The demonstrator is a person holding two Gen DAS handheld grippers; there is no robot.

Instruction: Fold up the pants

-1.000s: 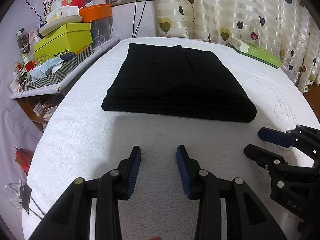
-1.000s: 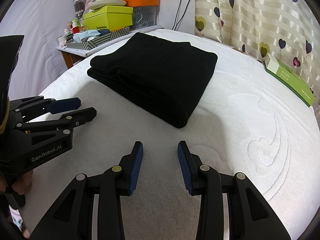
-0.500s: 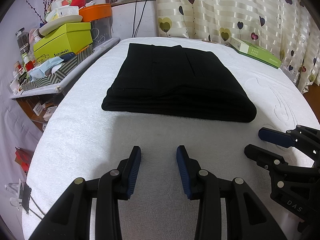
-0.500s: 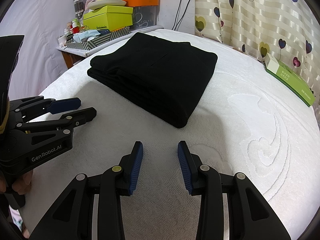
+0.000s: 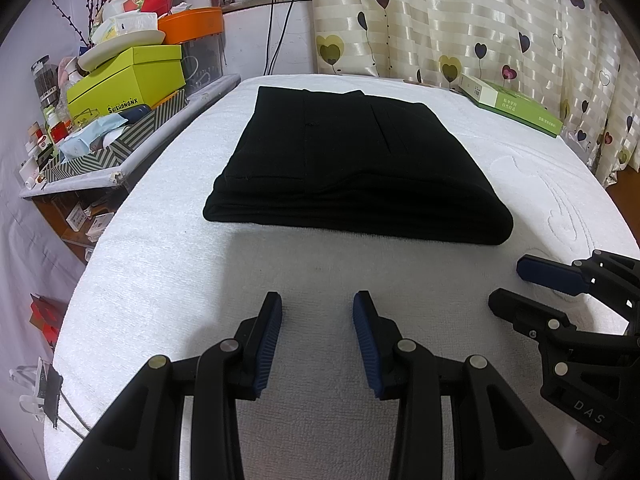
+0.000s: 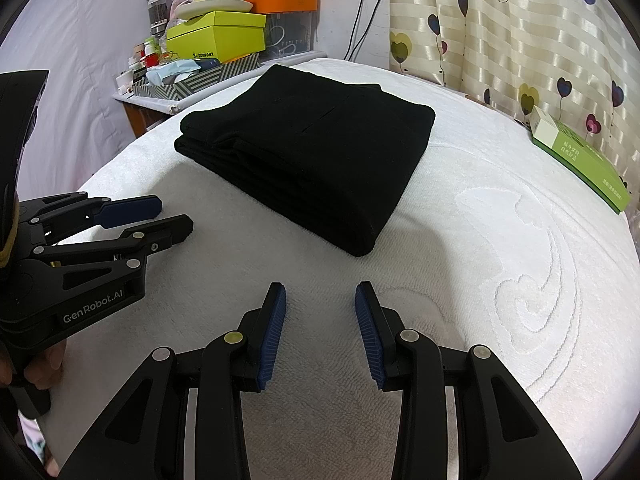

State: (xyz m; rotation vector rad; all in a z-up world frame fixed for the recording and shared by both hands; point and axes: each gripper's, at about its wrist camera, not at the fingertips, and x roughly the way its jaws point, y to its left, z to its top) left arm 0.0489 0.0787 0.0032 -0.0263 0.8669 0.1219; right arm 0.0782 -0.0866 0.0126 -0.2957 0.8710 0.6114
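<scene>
Your left tool [image 5: 317, 312] and right tool [image 6: 321, 304] hover with fingers spread, holding nothing, above the white bed [image 5: 168, 280]. The folded black pants [image 5: 352, 168] lie ahead, nothing between. A green box [image 6: 580, 156] rests far right, and a cluttered shelf [image 5: 120, 132] stands left.

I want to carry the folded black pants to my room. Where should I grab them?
Probably grip the folded black pants at the thick near edge, coming low along the white towel-covered bed from the grippers' side. That edge faces the open left gripper, and pinching all the stacked layers should keep the bundle folded.
</scene>
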